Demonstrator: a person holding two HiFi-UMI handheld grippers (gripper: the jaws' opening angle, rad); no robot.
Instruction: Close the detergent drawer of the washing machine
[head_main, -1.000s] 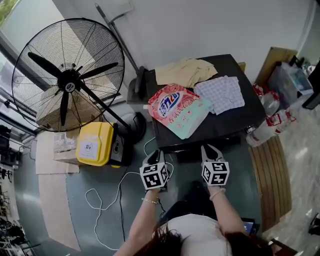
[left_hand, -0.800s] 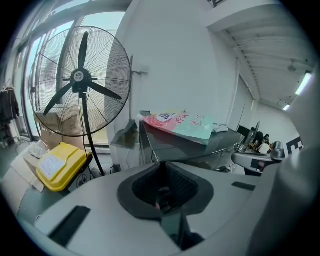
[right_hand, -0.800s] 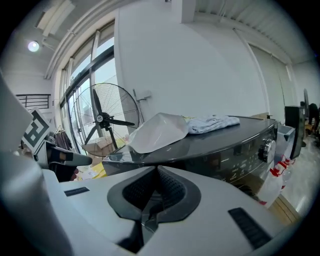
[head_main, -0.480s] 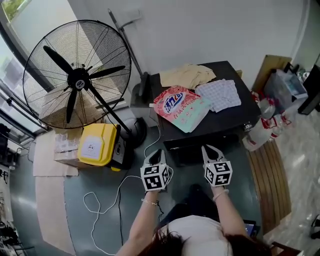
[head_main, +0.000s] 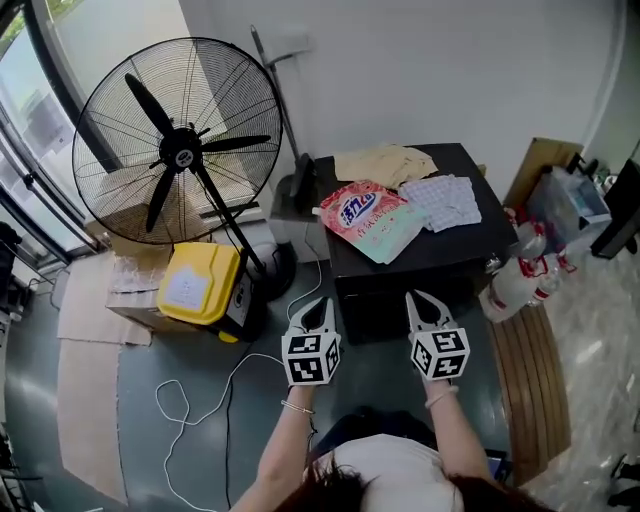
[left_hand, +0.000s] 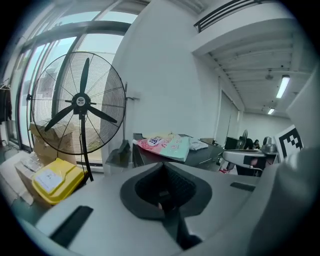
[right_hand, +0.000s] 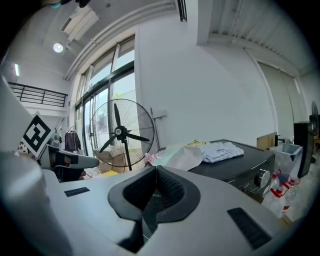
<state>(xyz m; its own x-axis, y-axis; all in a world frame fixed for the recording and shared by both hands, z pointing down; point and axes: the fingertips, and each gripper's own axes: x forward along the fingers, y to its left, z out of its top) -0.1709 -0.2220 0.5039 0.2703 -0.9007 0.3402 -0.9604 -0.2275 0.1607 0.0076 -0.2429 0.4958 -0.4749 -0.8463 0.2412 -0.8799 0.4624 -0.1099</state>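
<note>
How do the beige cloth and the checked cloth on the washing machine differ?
The beige cloth is plain tan; the checked cloth is pale with a fine check. The beige cloth is rumpled; the checked cloth lies flatter. The beige cloth sits at the back by the wall; the checked cloth lies nearer the front, to its right. Both rest on the black washing machine, beside the detergent bag.

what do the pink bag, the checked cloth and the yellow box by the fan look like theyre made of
Pink bag: looks like glossy plastic film, going by its sheen and its printed, crinkled surface.
Checked cloth: soft woven fabric with a matte look, lying in loose folds.
Yellow box: probably hard moulded plastic, since it is smooth with rounded corners.
</note>
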